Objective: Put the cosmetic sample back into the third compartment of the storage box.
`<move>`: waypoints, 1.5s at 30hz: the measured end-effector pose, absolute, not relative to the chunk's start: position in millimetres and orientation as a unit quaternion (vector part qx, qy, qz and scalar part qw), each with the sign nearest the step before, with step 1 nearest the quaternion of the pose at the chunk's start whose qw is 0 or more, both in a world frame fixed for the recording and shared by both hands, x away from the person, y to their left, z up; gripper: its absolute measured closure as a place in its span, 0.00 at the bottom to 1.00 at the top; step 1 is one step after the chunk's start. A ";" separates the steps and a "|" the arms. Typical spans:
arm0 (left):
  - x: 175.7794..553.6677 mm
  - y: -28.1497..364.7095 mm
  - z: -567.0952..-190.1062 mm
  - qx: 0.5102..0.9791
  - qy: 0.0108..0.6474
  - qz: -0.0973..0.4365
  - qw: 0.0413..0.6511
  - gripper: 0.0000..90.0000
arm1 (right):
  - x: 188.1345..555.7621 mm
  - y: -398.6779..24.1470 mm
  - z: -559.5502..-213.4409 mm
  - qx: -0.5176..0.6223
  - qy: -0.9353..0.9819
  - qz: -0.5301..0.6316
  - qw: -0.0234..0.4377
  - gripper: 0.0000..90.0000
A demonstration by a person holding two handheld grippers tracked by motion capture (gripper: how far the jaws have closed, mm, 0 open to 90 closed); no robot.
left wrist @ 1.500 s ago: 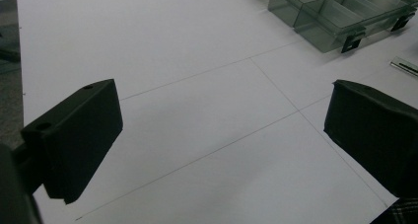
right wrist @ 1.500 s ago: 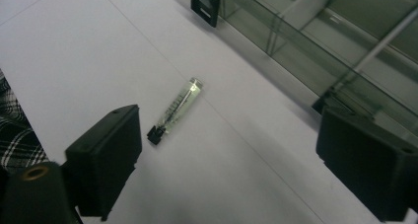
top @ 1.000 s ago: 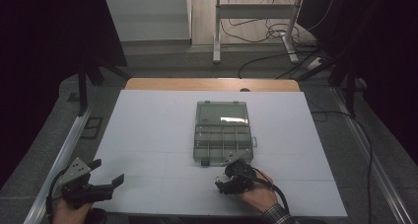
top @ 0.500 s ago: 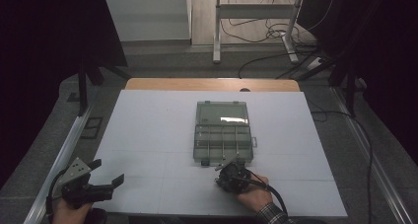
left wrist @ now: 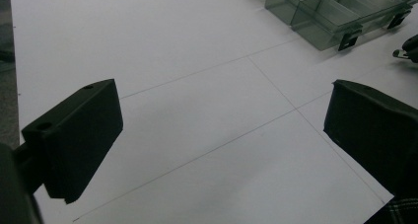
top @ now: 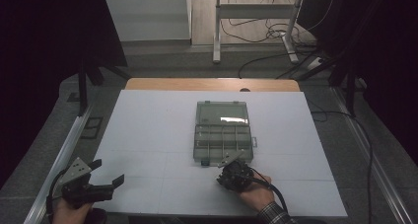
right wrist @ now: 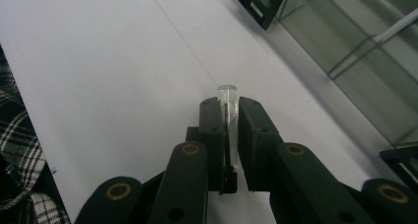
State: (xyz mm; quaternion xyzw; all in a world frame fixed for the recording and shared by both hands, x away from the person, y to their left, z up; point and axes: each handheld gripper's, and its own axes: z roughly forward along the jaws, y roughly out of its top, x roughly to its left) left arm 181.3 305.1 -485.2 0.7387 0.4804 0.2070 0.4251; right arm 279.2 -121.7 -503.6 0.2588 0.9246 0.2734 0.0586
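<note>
A clear grey compartment box lies lid-open in the middle of the white table. My right gripper sits just in front of the box's near edge. In the right gripper view it is shut on a small clear cylinder with a dark core, whose tip sticks out past the jaws, low over the table. The box lies to the right there. My left gripper hovers at the table's near left corner, open, with nothing between its jaws.
The box's near corner and black latches appear at the top right of the left gripper view. A wooden table edge runs behind the white sheet. Cables and a metal frame lie on the floor beyond.
My right gripper has shifted slightly left along the box's near edge, still shut on the clear cylinder. The left gripper has stayed put.
</note>
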 end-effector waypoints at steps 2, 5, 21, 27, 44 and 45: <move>181.4 305.2 -485.3 0.739 0.481 0.206 0.425 0.02 | 279.5 -122.8 -501.8 0.259 0.923 0.277 0.059 0.90; 181.5 305.3 -485.3 0.739 0.481 0.206 0.425 0.02 | 280.0 -124.4 -499.3 0.262 0.921 0.282 0.061 0.90; 182.1 305.1 -485.4 0.740 0.481 0.203 0.424 0.02 | 284.8 -133.1 -485.8 0.273 0.909 0.308 0.071 0.90; 182.3 305.8 -485.4 0.741 0.478 0.199 0.428 0.02 | 287.2 -135.9 -481.9 0.275 0.906 0.314 0.074 0.90; 181.8 304.6 -485.2 0.745 0.472 0.201 0.427 0.02 | 298.1 -145.6 -469.3 0.296 0.889 0.341 0.081 0.90; 181.8 304.5 -485.2 0.745 0.472 0.201 0.426 0.02 | 299.3 -146.4 -468.3 0.298 0.887 0.343 0.082 0.90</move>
